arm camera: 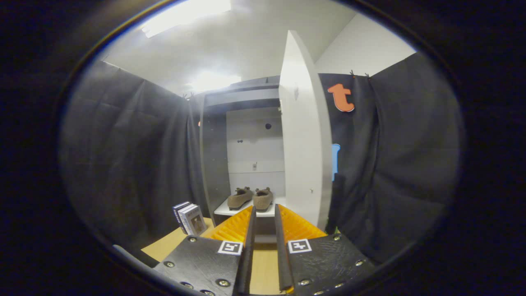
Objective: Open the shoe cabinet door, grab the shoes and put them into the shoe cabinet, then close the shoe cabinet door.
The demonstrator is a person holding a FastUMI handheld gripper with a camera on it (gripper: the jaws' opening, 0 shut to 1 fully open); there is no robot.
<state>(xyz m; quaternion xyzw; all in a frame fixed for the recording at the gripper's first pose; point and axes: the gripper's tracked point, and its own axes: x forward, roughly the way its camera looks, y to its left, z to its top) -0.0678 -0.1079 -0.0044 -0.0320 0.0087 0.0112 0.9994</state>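
The shoe cabinet (213, 164) stands straight ahead with its white door (306, 135) swung open to the right. A pair of brown shoes (250, 198) sits side by side on the white shelf (224, 210) inside the cabinet, toes pointing inward. My gripper (265, 211) is a little in front of the shelf, level with it, its fingers (251, 230) slightly apart with nothing between them. The shoes lie just beyond the fingertips.
A small stack of boxes or books (190, 218) stands on the wooden floor (168, 244) left of the cabinet. Black cloth walls close in on both sides. The open door's edge juts toward me on the right.
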